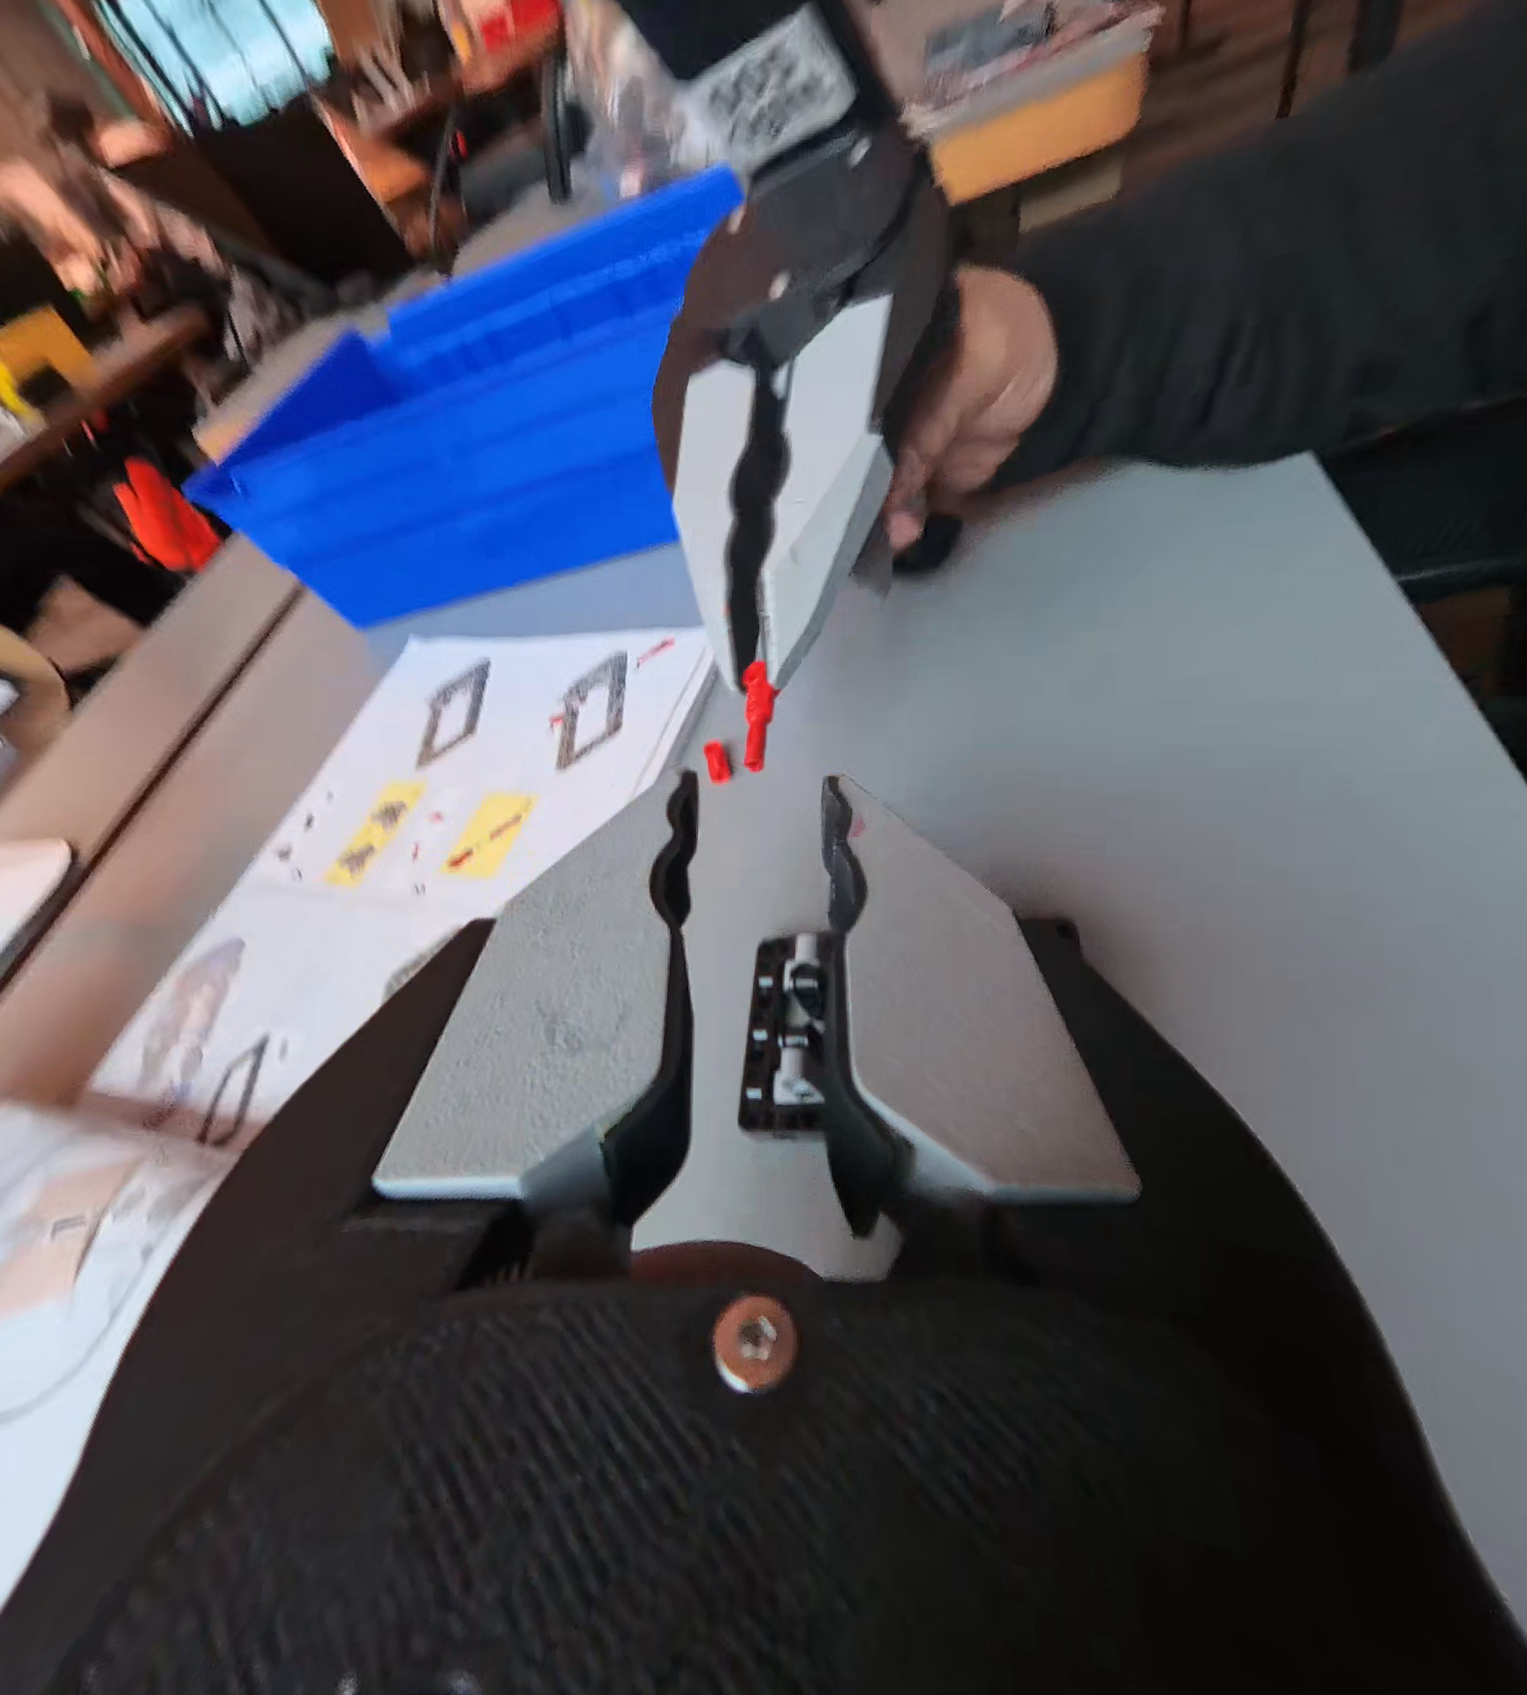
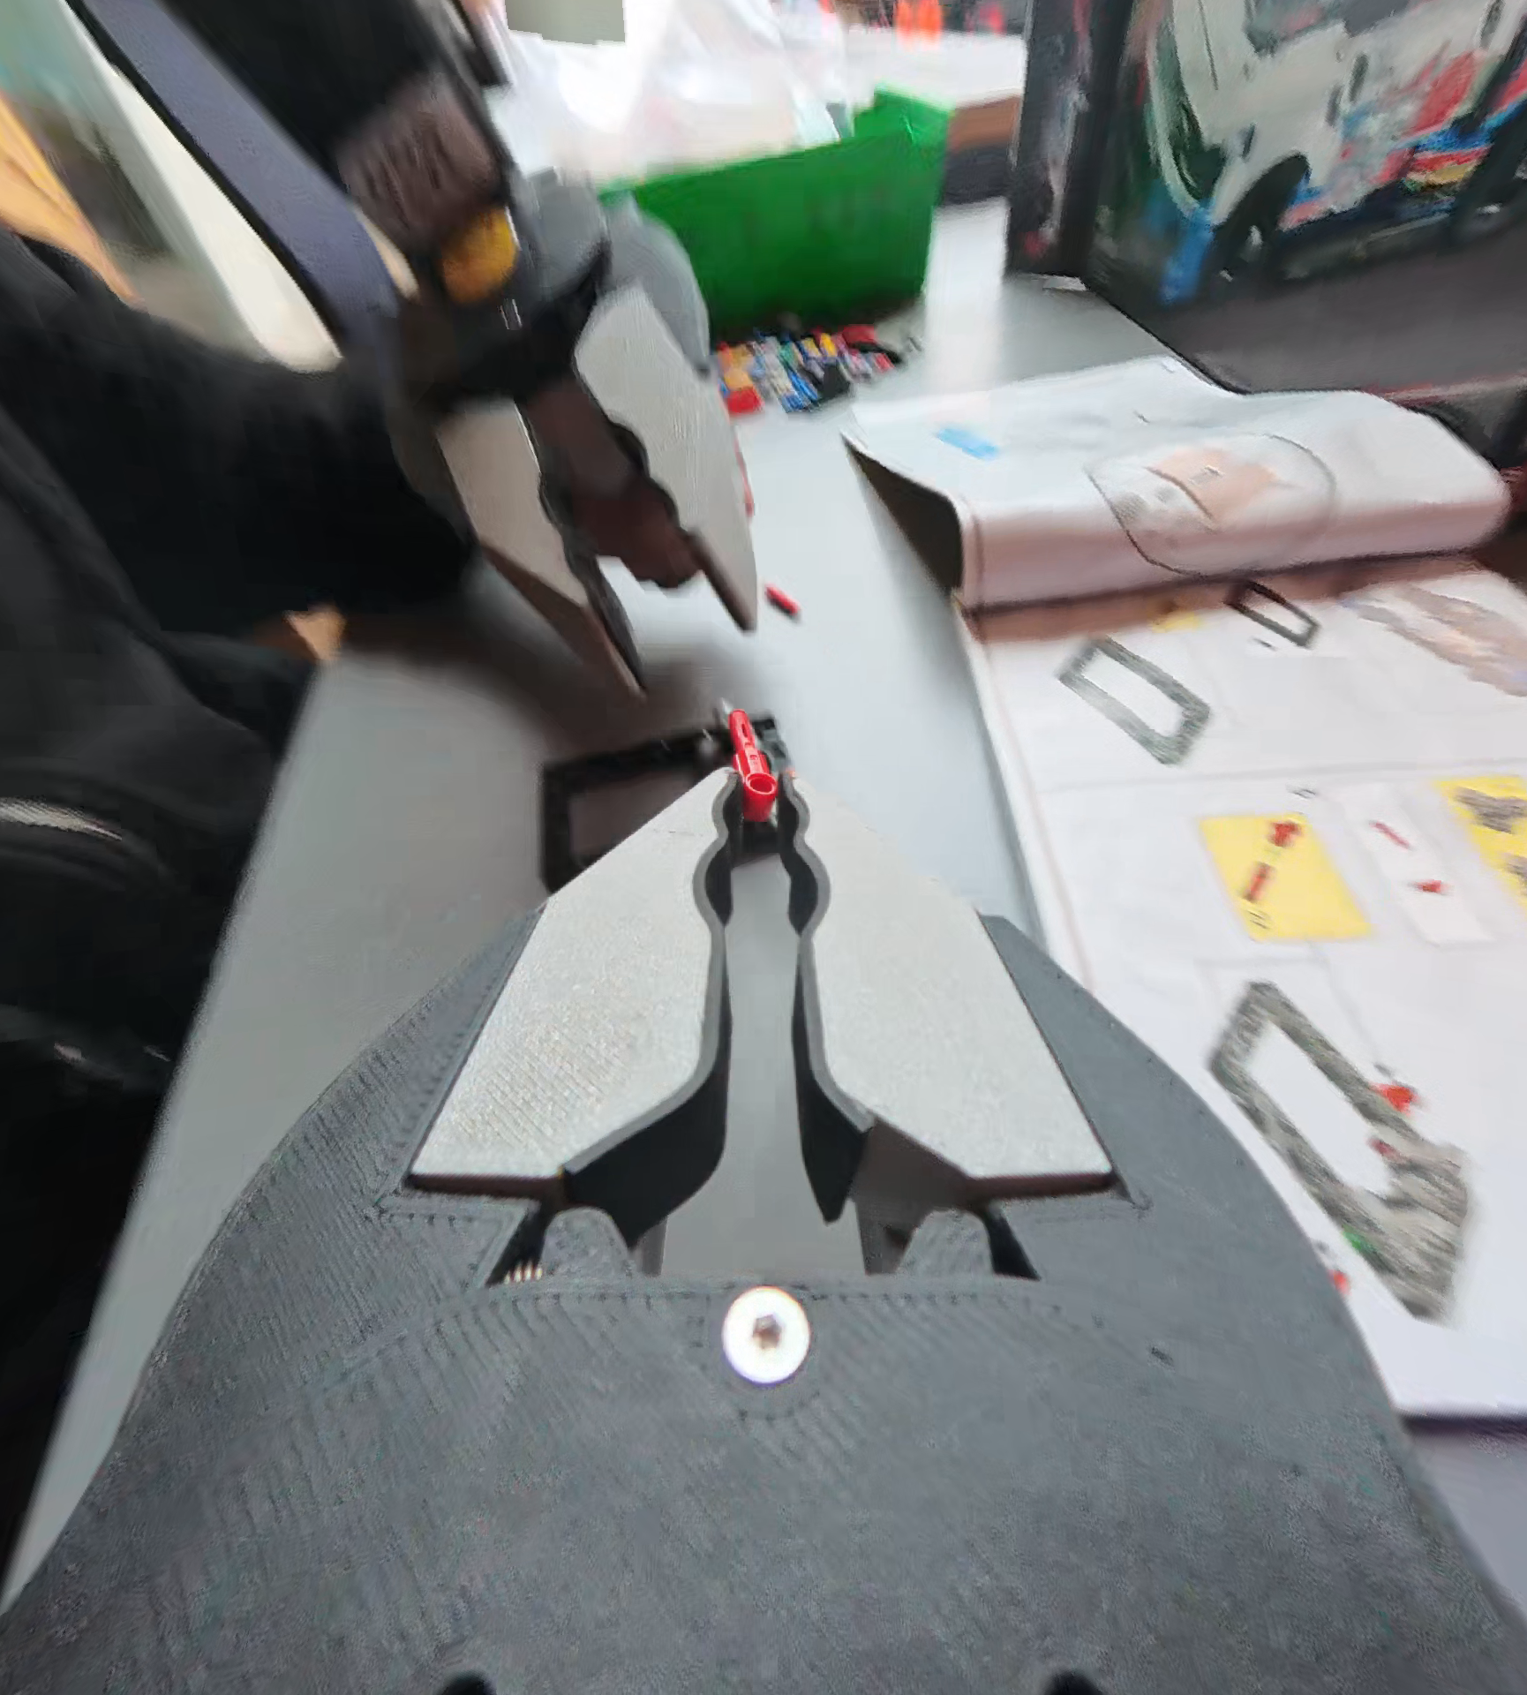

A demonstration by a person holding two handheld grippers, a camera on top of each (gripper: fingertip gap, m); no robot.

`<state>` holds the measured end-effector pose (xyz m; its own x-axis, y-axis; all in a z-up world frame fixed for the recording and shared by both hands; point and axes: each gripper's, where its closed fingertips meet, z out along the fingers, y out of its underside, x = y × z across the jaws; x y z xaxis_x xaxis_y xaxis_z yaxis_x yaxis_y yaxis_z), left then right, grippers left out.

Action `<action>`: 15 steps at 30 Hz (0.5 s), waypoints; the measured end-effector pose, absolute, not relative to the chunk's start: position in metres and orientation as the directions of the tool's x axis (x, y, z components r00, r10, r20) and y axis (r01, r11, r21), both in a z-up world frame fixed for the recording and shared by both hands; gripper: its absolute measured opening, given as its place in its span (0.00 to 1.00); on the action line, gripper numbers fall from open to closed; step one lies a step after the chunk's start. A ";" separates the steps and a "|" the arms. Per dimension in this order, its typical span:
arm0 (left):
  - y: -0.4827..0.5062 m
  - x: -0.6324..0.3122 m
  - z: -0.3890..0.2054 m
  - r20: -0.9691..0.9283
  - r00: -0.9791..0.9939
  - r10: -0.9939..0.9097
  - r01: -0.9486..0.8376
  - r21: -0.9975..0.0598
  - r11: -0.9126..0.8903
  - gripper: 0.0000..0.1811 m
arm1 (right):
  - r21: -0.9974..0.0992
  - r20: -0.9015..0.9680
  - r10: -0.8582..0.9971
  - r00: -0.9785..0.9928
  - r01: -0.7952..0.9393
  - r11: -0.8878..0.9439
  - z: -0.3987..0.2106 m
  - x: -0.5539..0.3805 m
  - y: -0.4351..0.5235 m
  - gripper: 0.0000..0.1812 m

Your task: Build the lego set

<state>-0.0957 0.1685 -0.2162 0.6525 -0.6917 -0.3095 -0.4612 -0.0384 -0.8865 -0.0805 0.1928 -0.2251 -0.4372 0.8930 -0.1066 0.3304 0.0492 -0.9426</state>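
I am holding a red peg [image 2: 749, 769] tight in my right gripper [image 2: 755, 796], right at the tips, just above the grey table [image 1: 1200, 825]. My left gripper [image 1: 758, 796] is hanging over the table with its jaws apart and nothing in them. A black frame piece [image 1: 787, 1036] is lying on the table between its fingers. A small red piece [image 1: 717, 762] is lying just past its left tip. An open booklet [image 1: 466, 780] is lying to the left, with a blue bin [image 1: 466, 440] sitting farther off.

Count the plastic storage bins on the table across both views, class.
2. A blue bin stands beyond the instruction booklet in the left wrist view; a green bin stands far back in the right wrist view. Others may be hidden.
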 end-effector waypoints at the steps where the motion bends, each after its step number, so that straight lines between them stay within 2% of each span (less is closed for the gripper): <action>1: 0.168 -0.098 -0.221 -0.281 0.656 -0.700 -0.471 -0.878 -0.088 0.14 | -0.927 -0.035 0.905 -0.424 0.353 0.129 -0.234 -0.079 0.195 0.02; 3: 0.166 -0.101 -0.230 -0.229 0.657 -0.718 -0.491 -0.853 -0.177 0.15 | -0.874 0.082 0.908 -0.411 0.409 0.264 -0.253 -0.078 0.196 0.02; 6: 0.164 -0.104 -0.249 -0.204 0.635 -0.745 -0.553 -0.794 -0.254 0.15 | -0.799 0.151 0.885 -0.440 0.473 0.372 -0.275 -0.078 0.190 0.02; 10: 0.162 -0.109 -0.272 -0.173 0.607 -0.775 -0.625 -0.706 -0.332 0.15 | -0.773 0.177 0.868 -0.464 0.480 0.414 -0.279 -0.082 0.183 0.02; 15: 0.162 -0.112 -0.282 -0.141 0.574 -0.807 -0.649 -0.679 -0.343 0.15 | -0.739 0.197 0.844 -0.498 0.491 0.462 -0.288 -0.081 0.180 0.02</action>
<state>-0.1119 0.1625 -0.2816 0.5738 -0.8067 -0.1411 -0.6494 -0.3432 -0.6785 -0.0813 0.1801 -0.2880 -0.4983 0.8444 0.1966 0.4907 0.4616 -0.7390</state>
